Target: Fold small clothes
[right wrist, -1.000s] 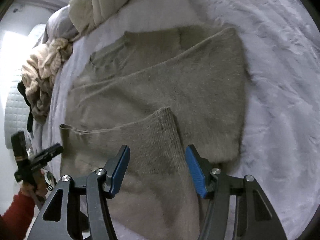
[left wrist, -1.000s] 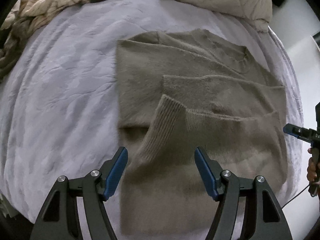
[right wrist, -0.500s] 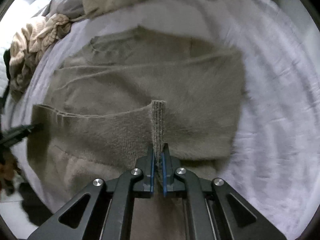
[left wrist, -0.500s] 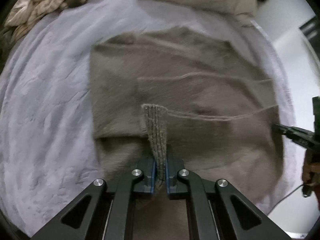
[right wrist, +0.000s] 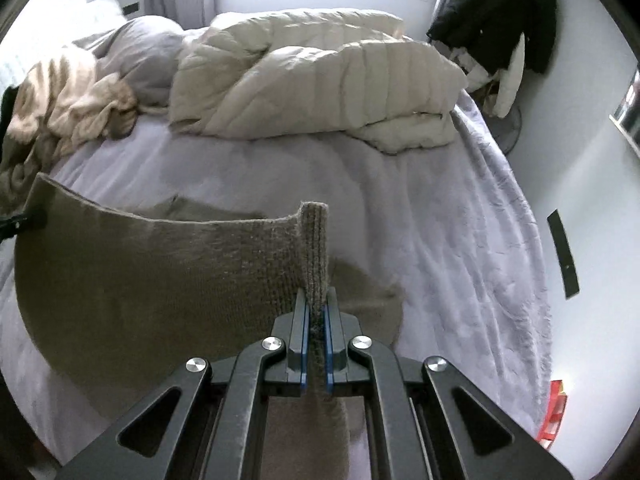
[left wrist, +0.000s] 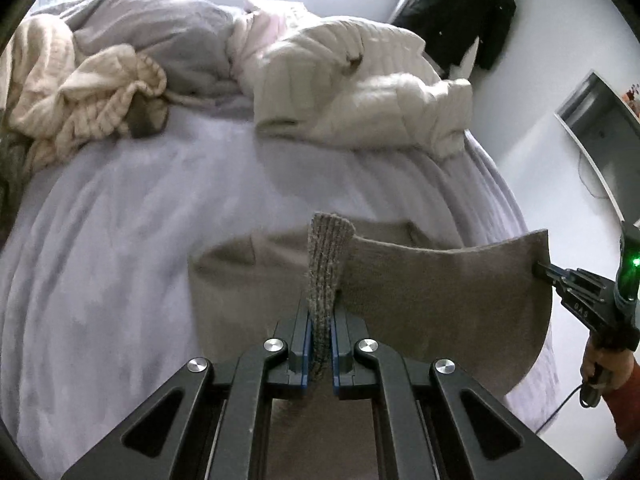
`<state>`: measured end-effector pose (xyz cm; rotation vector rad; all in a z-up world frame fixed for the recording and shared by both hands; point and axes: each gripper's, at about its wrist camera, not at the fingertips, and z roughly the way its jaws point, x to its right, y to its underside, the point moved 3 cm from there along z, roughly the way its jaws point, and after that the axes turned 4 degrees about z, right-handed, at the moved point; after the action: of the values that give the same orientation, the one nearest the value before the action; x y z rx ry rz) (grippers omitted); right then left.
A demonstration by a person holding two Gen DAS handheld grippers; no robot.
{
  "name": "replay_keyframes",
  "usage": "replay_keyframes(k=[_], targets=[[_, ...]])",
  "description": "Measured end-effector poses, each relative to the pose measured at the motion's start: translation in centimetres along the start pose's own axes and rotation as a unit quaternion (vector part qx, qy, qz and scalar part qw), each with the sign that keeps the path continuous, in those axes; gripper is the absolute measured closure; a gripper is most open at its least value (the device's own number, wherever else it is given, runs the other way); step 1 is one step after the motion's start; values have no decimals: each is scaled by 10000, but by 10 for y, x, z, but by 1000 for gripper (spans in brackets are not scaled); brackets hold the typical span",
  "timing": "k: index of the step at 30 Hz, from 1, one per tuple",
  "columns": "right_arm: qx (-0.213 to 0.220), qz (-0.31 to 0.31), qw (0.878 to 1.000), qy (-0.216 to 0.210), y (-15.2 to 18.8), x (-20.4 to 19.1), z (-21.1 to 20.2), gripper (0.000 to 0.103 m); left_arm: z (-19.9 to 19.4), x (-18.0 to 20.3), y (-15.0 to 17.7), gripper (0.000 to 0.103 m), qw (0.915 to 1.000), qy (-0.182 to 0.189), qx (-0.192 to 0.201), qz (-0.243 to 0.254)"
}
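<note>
A taupe knit sweater (left wrist: pixel 440 300) lies part-folded on the pale lilac bed. Its ribbed hem edge is lifted off the bed and hangs stretched between my two grippers. My left gripper (left wrist: pixel 320 344) is shut on one hem corner, whose ribbed tip (left wrist: pixel 326 264) sticks up between the blue pads. My right gripper (right wrist: pixel 316 340) is shut on the other hem corner (right wrist: pixel 314 248). The sweater (right wrist: pixel 152 280) sags in a curve between them. In the left wrist view the right gripper (left wrist: pixel 544 270) pinches the far corner, held by a hand (left wrist: pixel 604 368). The sweater's lower layers stay flat on the bed.
A cream quilted duvet (right wrist: pixel 320 92) is bunched at the head of the bed, with a beige striped knit heap (left wrist: pixel 80 92) and grey pillow (left wrist: pixel 160 40) to the left. A dark coat (right wrist: pixel 496 20) hangs on the wall at right. The bed's right edge (right wrist: pixel 532 260) drops off nearby.
Both grippers shut on the sweater's hem corners and have since risen, lifting the hem off the bed. The views now tilt up toward the head of the bed.
</note>
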<state>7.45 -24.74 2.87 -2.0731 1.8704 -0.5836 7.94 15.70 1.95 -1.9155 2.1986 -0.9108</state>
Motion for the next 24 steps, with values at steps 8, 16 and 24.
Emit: replay_keyframes(k=[8,16,24], targets=[[-684,252,9973,-79,-6,6,112,97,99,-24,-17,95,9973,-536,-487,95],[-1029,571,9924,-362,13,15,161,96,142,-50,-1,67,9928,-947,-712,-178],[-1162,1610,9783,-587,15,56,149,66,118,-79,2,26,9858,-1446,-694,-491]])
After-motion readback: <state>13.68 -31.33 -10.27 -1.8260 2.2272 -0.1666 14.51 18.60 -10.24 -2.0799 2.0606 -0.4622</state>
